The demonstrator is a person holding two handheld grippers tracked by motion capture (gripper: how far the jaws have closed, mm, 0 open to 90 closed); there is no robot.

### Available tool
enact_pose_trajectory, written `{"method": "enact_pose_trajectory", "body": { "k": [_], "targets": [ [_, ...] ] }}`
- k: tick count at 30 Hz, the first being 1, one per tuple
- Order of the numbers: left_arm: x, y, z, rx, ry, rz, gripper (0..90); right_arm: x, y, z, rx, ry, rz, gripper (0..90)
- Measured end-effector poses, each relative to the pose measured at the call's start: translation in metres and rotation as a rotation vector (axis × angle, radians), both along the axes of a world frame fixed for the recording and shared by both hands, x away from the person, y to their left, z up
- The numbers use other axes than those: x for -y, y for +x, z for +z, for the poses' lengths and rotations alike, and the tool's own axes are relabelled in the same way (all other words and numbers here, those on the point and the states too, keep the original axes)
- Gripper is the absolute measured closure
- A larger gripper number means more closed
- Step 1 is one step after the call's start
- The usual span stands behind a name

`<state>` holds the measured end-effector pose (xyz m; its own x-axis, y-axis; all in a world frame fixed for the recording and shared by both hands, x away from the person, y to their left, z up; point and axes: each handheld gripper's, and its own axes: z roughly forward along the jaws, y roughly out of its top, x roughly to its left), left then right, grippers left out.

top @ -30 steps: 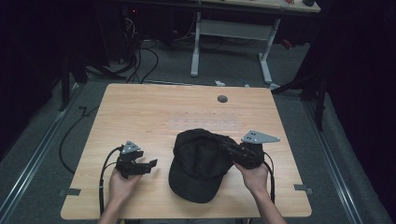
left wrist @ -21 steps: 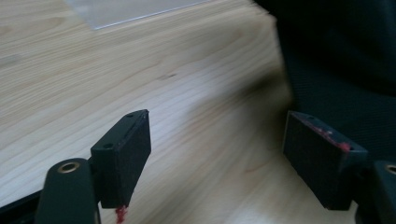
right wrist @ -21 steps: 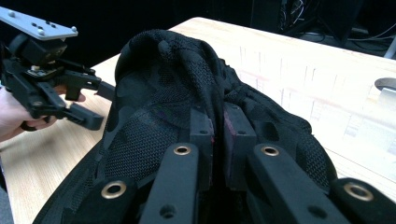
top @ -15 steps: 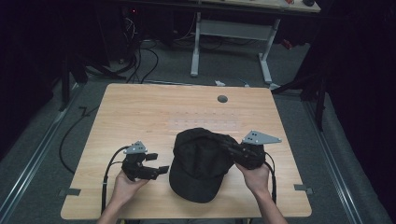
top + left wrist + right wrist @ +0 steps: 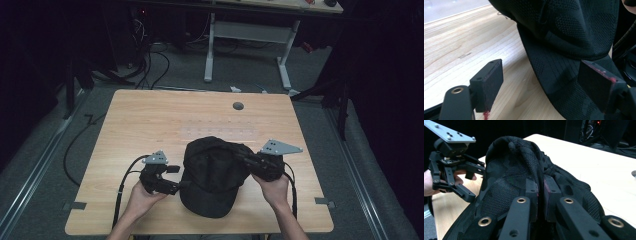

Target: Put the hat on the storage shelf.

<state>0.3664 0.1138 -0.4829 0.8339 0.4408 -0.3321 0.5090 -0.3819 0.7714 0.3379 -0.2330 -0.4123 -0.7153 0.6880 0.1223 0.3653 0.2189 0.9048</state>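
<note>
High view: the bench (image 5: pixel 150 120) is evenly lit from above, with its wood grain legible and no glare. The floor and surroundings fall off into heavy darkness towards the left and right edges. Shadows under the cap (image 5: pixel 212 175) are soft and short. Sharpness is moderate, and detail inside the black cap is mostly lost.

Left gripper view: the bench is bright, nearly washed out at the far left corner. The near tool pads (image 5: pixel 489 85) are slightly soft; the cap's mesh weave is crisp.

Right gripper view: the background is black and underexposed. The bench at right is pale and mildly overexposed, and the near tool links are soft.
</note>
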Motion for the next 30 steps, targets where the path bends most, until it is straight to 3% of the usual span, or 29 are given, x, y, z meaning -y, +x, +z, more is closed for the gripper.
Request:
{"method": "enact_pose_trajectory", "body": {
  "k": [14, 30],
  "targets": [
    [0.007, 0.003, 0.002, -0.058, -0.046, -0.098, 34.5, 0.002, 0.007, 0.001, 0.022, 0.062, 0.064, 84.2],
    [-0.001, 0.004, 0.009, -0.071, -0.095, -0.13, 58.6, -0.001, 0.018, 0.008, 0.059, 0.047, 0.071, 84.2]
  ]
}}
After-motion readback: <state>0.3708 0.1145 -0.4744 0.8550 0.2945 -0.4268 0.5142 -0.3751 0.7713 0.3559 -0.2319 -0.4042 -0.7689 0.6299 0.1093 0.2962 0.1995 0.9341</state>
